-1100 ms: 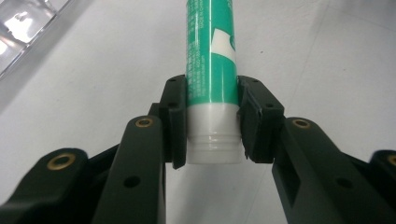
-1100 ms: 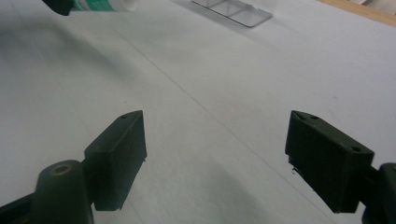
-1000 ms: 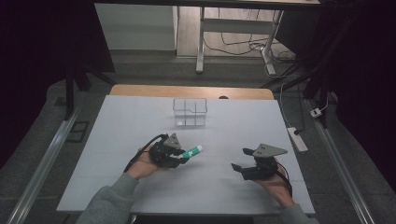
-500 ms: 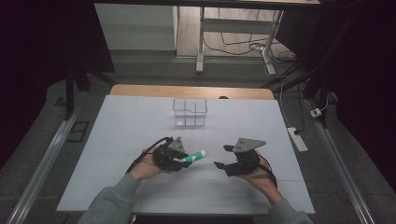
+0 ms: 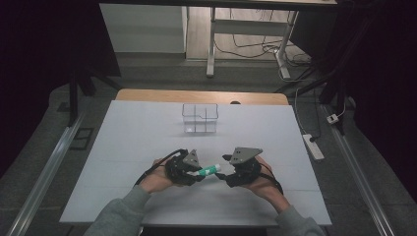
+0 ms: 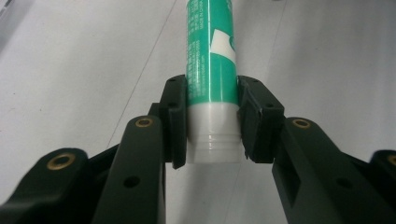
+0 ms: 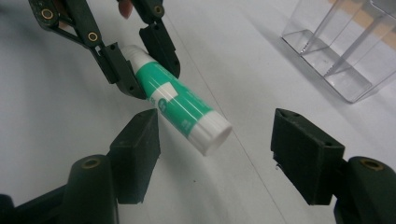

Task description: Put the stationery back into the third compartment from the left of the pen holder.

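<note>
Glue stick (image 5: 210, 170) held level just above the white table (image 5: 123, 147), clamped at its ribbed white base by my left gripper (image 6: 212, 123); green body and white cap end point toward my right hand.

My right gripper (image 7: 215, 140) faces it, jaws apart and just now closing, nothing pressed yet. The cap end (image 7: 215, 133) sits between the pads but nearer the left one.

Judgement: step in hand is taking the free end, to pull the cap or to hand over.

- Centre the cap between the pads before closing.
- Grip the white part only, not the green label.
- Left hand keeps the tube steady and in line.
- Close slowly; a skewed bite could lever the stick out.

Clear divided box (image 5: 200, 118) stands well apart, farther up the table.
</note>
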The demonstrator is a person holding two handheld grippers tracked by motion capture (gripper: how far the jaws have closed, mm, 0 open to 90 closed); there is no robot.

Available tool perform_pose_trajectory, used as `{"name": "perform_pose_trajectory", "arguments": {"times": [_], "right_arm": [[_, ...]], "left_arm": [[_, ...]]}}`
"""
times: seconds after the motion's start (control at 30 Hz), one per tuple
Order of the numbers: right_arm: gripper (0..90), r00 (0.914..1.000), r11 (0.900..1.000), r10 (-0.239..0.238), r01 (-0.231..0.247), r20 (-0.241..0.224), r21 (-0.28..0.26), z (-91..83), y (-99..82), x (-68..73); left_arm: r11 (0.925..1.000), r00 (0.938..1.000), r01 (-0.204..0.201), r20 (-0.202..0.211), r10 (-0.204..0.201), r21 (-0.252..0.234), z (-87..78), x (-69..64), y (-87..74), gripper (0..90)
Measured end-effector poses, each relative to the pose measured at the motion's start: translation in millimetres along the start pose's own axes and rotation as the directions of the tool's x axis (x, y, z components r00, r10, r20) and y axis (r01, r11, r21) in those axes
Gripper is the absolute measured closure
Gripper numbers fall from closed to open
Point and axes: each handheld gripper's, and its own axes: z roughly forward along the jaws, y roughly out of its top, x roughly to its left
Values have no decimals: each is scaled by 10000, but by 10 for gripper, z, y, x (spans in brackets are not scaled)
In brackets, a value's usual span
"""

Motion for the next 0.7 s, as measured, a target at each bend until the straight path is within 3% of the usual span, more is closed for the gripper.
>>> {"name": "perform_pose_trajectory", "arguments": {"times": [0.33,0.5,0.7], "right_arm": [[376,9928,9906,-1137,1163,-389,724,103,88,110],[413,9753,9663,-2162,2204,-451,1331,183,98,181],[557,9499,9329,-3024,3120,-795,1796,240,75,258]], "left_arm": [[9999,9995,-124,305,122,43,15,-39,29,646],[9997,9986,-231,482,232,-27,13,-68,41,646],[9991,9968,-406,687,412,-102,-24,-87,55,645]]}}
